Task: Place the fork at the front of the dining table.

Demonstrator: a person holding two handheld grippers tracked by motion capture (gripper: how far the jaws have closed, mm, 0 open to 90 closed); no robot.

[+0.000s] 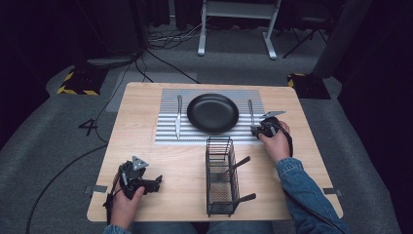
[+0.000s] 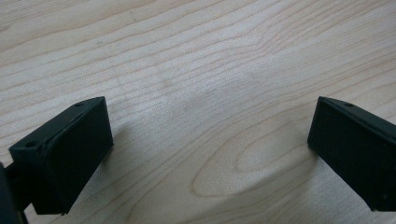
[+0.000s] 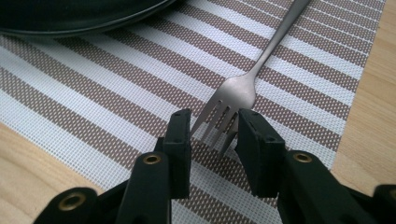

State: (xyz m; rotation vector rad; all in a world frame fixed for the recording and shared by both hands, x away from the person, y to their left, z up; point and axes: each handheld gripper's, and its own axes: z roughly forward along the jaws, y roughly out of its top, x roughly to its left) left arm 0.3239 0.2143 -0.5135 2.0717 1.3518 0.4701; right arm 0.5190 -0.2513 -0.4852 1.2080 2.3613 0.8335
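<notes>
Two grippers are seen at the table's near side and right. Nearest, the left gripper (image 1: pixel 157 182) is held low over bare wood of the table (image 1: pixel 146 146), its jaws spread wide with nothing between them. Just beyond, a black wire basket (image 1: pixel 220 176) is stood on the wood, with two dark-handled utensils (image 1: pixel 235 166) leaning out of it. Farther on, at the right edge of the striped placemat (image 3: pixel 116 93), the right gripper (image 3: pixel 212 135) is brought down over the fork (image 3: pixel 243 88). The tines are bracketed by the two jaws, which are set partway in and stand close on either side; whether the pads already press the metal cannot be told, and no lift is shown. The fork is judged light, rigid and slick, lying flat on the weave, so a pinch across the tines or the neck is called for, kept low and square lest it skid or pivot. Beyond it, the black plate (image 1: pixel 213 113) is seen at the mat's centre, and a knife (image 1: pixel 178 117) is laid on the far left.
</notes>
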